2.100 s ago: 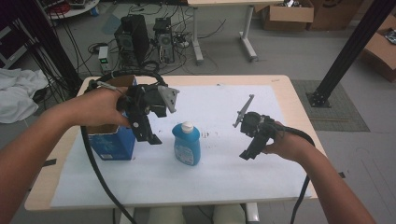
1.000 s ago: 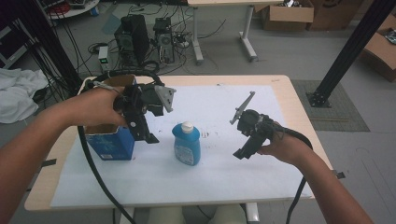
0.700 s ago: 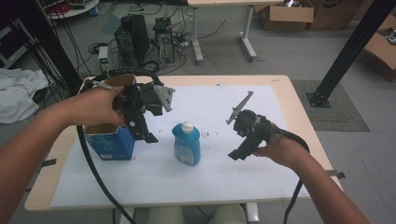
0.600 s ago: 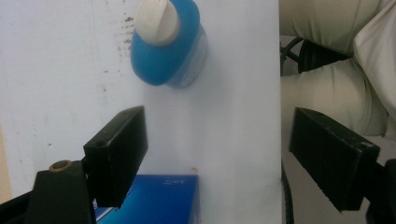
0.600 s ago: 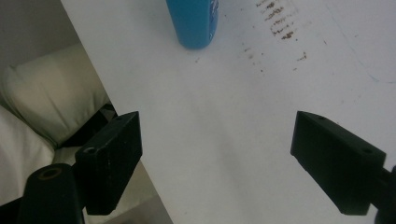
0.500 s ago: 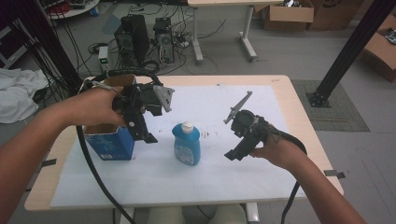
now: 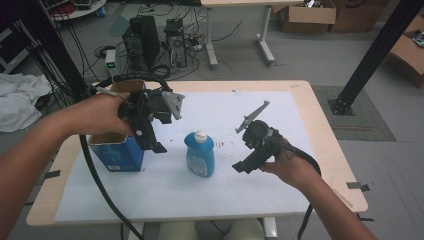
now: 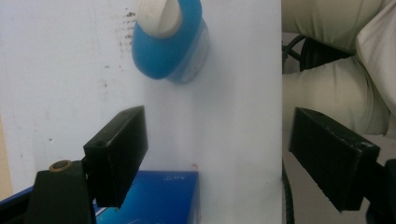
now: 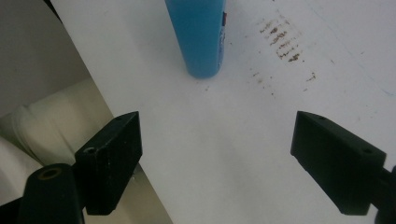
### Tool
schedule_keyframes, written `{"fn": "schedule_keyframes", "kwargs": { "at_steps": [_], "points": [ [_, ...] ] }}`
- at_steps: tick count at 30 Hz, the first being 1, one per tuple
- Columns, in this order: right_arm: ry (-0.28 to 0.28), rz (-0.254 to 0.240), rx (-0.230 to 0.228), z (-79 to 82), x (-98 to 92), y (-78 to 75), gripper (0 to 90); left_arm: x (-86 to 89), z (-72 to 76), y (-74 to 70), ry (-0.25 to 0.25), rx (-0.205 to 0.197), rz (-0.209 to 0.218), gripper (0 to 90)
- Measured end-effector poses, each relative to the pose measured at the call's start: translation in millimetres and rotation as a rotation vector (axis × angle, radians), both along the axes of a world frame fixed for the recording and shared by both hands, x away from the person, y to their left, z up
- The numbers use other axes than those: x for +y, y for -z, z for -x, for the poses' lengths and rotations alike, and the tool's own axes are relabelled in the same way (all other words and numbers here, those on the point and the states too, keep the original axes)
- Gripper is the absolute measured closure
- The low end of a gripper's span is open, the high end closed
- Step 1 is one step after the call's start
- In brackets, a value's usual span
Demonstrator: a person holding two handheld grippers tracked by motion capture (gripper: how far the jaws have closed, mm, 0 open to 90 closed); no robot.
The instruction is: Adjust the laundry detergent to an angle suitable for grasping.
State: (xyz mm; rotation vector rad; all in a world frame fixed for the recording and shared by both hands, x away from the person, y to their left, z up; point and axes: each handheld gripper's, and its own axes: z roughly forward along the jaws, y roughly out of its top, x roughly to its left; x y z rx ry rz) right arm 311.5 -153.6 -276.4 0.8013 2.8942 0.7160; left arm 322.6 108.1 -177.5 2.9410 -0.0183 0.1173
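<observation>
- the blue box [image 7: 116,152] stands open-topped at the left of the white sheet [image 7: 165,195], under the left hand.
- the left gripper [image 7: 150,142] hangs above the box's right edge, jaws spread wide with nothing between them.
- the blue bottle [image 7: 200,154] with its white cap stands upright mid-sheet, between the two grippers and touched by neither.
- the right gripper [image 7: 241,167] hovers just right of the bottle, jaws wide apart and empty, pointing toward the bottle's base.

A blue plastic bottle with a white cap [image 7: 200,153] stands upright mid-table, beside an open-topped blue cardboard box [image 7: 116,152].
</observation>
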Motion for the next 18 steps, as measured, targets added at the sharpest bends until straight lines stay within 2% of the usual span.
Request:
{"fn": "schedule_keyframes", "kwargs": {
  "at_steps": [6,8,13,18],
  "points": [
    [0.002,-0.030,-0.014,2.4,7.6,3.6,16.3,0.7,0.1,0.1,-0.003,0.004,0.000,20.4],
    [-0.003,-0.041,-0.017,3.4,10.5,5.0,16.3,1.3,-0.9,0.2,0.006,-0.006,0.000,20.4],
    [0.001,-0.064,-0.031,3.6,17.7,8.9,16.2,3.1,-0.5,0.5,-0.007,0.001,-0.003,20.4],
    [-0.004,-0.076,-0.026,2.3,24.2,13.9,16.2,3.6,-0.6,1.1,-0.010,0.001,-0.004,20.4]
  ]
}}
